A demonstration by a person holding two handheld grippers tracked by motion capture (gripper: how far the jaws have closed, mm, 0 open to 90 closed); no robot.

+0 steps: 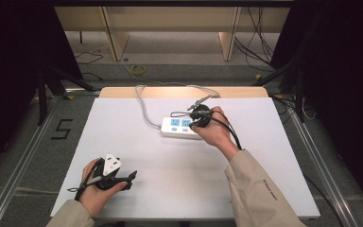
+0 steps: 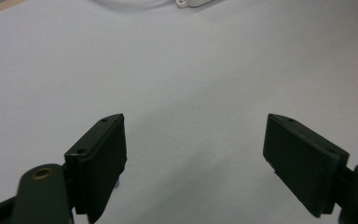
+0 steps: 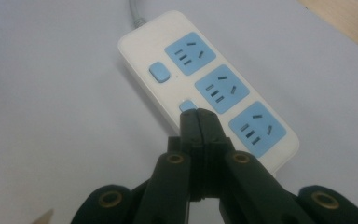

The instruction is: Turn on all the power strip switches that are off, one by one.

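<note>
The right claw point(image 3: 198, 116) has its two black jaws pressed together into one blunt tip, holding nothing, and that tip sits at the near edge of the small blue rocker switch point(image 3: 187, 105) on the white plastic power strip with three blue socket faces point(image 3: 223, 65). The strip lies on the white worktop point(image 1: 170, 179) directly under and ahead of this claw, its grey cable point(image 1: 144, 106) trailing away beyond the far end. The step in hand looks like pressing that middle switch. To do it well, the closed tip should come squarely down on the button's centre rather than its rim, since it seems to rest on the near edge and could slide off onto the white casing. Pressure is best kept straight down, because the strip is light and free on the worktop and a slanted push would likely shove it sideways. The other blue switch point(image 3: 158, 72) lies just beyond the tip and should be left alone. The left claw point(image 2: 193, 158) rests well off to the side, jaws wide apart over bare worktop, and could steady the strip.
</note>
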